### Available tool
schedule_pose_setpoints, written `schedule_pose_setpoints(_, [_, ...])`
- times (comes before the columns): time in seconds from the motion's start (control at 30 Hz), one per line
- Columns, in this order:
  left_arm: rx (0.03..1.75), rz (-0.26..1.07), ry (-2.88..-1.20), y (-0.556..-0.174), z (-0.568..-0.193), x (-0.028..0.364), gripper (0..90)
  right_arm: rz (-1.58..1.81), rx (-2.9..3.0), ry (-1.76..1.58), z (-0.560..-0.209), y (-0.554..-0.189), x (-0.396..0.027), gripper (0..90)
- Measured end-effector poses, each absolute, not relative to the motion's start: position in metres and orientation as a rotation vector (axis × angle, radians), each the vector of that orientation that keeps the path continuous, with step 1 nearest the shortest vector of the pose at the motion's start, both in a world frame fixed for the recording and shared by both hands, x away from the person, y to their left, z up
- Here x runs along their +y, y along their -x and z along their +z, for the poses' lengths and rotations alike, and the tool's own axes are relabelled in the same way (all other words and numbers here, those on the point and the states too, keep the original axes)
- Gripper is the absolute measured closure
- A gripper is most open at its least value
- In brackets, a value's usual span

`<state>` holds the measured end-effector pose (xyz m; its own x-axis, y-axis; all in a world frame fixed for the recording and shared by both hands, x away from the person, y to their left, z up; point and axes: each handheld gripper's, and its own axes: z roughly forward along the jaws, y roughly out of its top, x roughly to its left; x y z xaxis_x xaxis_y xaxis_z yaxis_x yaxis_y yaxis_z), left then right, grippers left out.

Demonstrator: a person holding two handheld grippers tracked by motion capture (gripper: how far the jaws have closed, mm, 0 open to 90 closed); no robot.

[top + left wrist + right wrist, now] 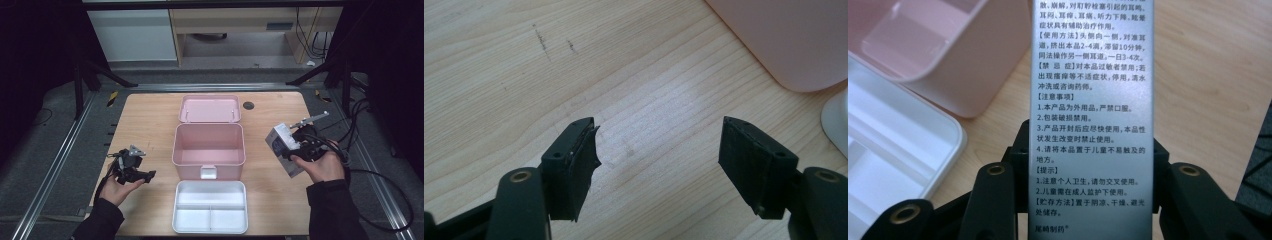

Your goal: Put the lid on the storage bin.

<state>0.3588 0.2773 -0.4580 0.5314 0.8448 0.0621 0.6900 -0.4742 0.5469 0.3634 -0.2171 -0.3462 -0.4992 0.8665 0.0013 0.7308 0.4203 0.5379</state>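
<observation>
A silver-white medicine carton with printed text is clamped between the jaws of my right gripper, which hangs above the table to the right of the open pink box. The carton stands upright along the jaws in the right gripper view. My left gripper rests low at the table's left, jaws wide apart over bare wood, nothing between them. The pink box corner lies ahead to its right.
The pink lid lies flat behind the box. A white divided tray sits in front of it near the table's front edge. A dark round grommet marks the far side. Cables trail off the right edge.
</observation>
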Motion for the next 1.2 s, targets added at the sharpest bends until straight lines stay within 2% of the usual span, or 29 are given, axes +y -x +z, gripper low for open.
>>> schedule_pose_setpoints(0.5, [1.243, 0.441, -2.322, -0.359, -0.459, 0.277, 31.1, 0.788, 2.462, -1.264, -0.308, -0.39, -0.169, 57.2])
schedule_pose_setpoints(1.2, [1.24, 0.432, -2.327, -0.36, -0.461, 0.276, 31.4, 0.814, 2.585, -1.12, -0.298, -0.426, -0.098, 57.2])
